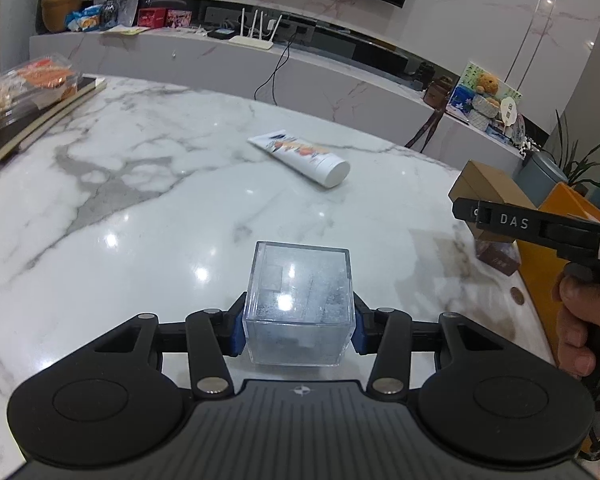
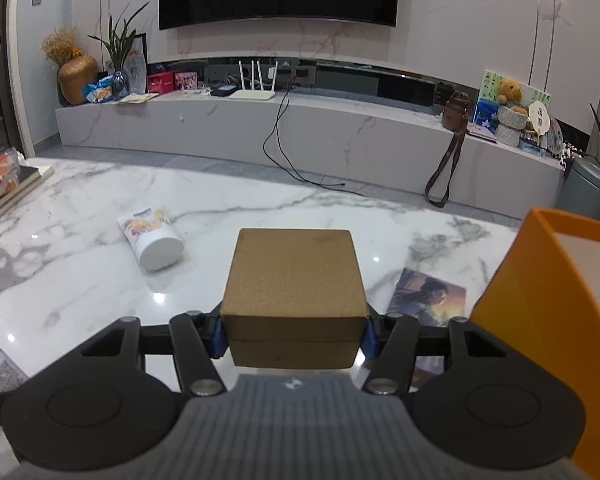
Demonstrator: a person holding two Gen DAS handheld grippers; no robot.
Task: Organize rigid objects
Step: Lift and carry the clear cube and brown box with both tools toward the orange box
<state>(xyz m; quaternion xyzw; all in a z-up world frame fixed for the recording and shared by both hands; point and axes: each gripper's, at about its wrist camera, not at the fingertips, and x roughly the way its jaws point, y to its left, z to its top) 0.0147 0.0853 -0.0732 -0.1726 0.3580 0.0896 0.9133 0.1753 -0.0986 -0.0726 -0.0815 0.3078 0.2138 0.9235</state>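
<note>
The left hand-held gripper [image 1: 298,330] clamps a clear cube [image 1: 300,304], the right hand-held gripper [image 2: 294,334] clamps a cardboard box [image 2: 294,292], both nearer than the white tube [image 1: 300,156] on the worktop [image 1: 140,208].

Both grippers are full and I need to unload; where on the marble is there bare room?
Bare marble table lies between the book stack and the tube. It is crowded at the right, around the orange box and the picture card.

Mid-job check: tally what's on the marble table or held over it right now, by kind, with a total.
Boxes: 3, namely a clear box in the left gripper, a brown box in the right gripper, and an orange box
Tubes: 1 white tube
Picture cards: 1
Books: 1 stack
Snack packs: 1
Total: 7
</note>
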